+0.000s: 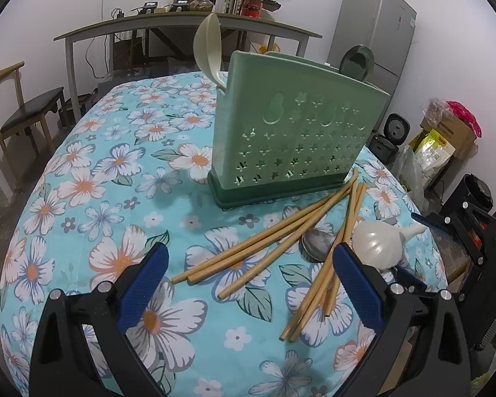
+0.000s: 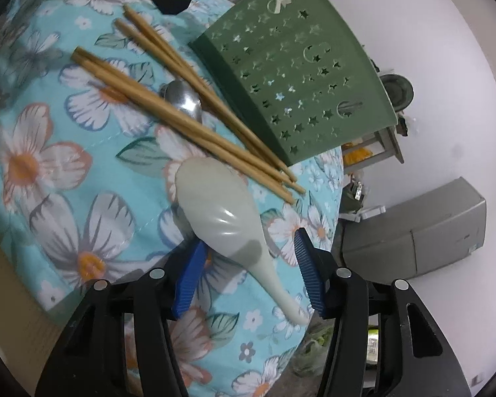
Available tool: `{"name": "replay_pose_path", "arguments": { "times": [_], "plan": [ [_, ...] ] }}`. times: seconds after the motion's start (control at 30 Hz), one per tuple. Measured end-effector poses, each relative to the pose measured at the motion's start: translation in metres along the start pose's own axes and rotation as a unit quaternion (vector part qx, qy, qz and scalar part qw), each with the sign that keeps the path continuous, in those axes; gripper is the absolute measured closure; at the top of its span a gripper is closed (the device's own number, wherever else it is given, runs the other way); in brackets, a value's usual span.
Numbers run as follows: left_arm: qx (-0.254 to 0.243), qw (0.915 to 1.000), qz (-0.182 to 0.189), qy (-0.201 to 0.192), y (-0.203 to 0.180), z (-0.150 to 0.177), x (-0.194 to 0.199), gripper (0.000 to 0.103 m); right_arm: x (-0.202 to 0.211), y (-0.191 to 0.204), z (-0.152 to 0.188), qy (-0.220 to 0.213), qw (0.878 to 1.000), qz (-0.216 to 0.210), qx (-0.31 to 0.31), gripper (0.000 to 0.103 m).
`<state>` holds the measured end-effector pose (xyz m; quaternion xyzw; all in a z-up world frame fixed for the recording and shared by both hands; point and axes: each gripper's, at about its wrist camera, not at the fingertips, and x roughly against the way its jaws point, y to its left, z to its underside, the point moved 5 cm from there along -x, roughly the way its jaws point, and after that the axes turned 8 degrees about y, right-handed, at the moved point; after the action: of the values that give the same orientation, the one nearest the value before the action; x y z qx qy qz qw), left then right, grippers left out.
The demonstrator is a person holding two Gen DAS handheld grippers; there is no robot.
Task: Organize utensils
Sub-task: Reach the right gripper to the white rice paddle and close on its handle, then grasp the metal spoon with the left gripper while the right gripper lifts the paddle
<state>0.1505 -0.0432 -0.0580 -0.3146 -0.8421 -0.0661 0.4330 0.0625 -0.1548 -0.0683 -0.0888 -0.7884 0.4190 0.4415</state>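
A green utensil holder point(image 1: 294, 125) stands on the floral tablecloth point(image 1: 92, 178), with a cream ladle point(image 1: 208, 49) and a dark green spoon point(image 1: 357, 63) in it. Several wooden chopsticks point(image 1: 274, 248) lie in front of it over a metal spoon point(image 1: 315, 243). A white plastic spoon point(image 1: 380, 241) lies at the right. My left gripper point(image 1: 248, 258) is open above the chopsticks. In the right wrist view my right gripper point(image 2: 248, 248) is open, its fingers either side of the white spoon point(image 2: 228, 215) near the neck. The holder point(image 2: 294, 72), chopsticks point(image 2: 188, 112) and metal spoon point(image 2: 182, 99) lie beyond.
The table edge runs close on the right point(image 1: 439, 264). A chair point(image 1: 20, 112) stands left, a cluttered desk point(image 1: 188, 26) behind, a fridge point(image 1: 377, 29) at back right, with boxes and bags point(image 1: 439, 139) on the floor.
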Motion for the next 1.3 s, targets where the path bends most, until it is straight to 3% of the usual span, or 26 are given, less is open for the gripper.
{"name": "replay_pose_path", "arguments": {
  "times": [0.2, 0.27, 0.3, 0.47, 0.7, 0.9, 1.3],
  "plan": [
    [-0.012, 0.9999, 0.001, 0.001, -0.007, -0.001, 0.000, 0.006, -0.006, 0.012, -0.018, -0.027, 0.999, 0.018, 0.028, 0.069],
    [-0.016, 0.9999, 0.004, 0.002, -0.009, -0.001, 0.000, 0.007, -0.008, 0.015, -0.022, -0.031, 0.999, 0.020, 0.033, 0.082],
    [-0.017, 0.9998, 0.005, 0.002, -0.010, -0.001, 0.000, 0.007, -0.010, 0.015, -0.024, -0.030, 0.999, 0.019, 0.033, 0.084],
    [-0.017, 0.9994, 0.027, 0.009, -0.016, -0.004, -0.002, 0.020, -0.006, 0.002, -0.026, -0.044, 0.999, 0.023, 0.003, 0.096],
    [0.006, 0.9934, 0.098, 0.059, -0.025, -0.008, -0.023, 0.053, 0.004, -0.027, -0.022, -0.045, 0.995, -0.004, -0.084, 0.096],
    [0.041, 0.9848, 0.128, 0.109, -0.029, -0.006, -0.046, 0.074, 0.006, -0.034, -0.019, -0.044, 0.992, -0.004, -0.117, 0.096],
    [0.115, 0.9681, 0.159, 0.156, -0.021, -0.010, -0.074, 0.083, 0.008, -0.035, -0.016, -0.050, 0.989, -0.008, -0.139, 0.096]
  ]
}}
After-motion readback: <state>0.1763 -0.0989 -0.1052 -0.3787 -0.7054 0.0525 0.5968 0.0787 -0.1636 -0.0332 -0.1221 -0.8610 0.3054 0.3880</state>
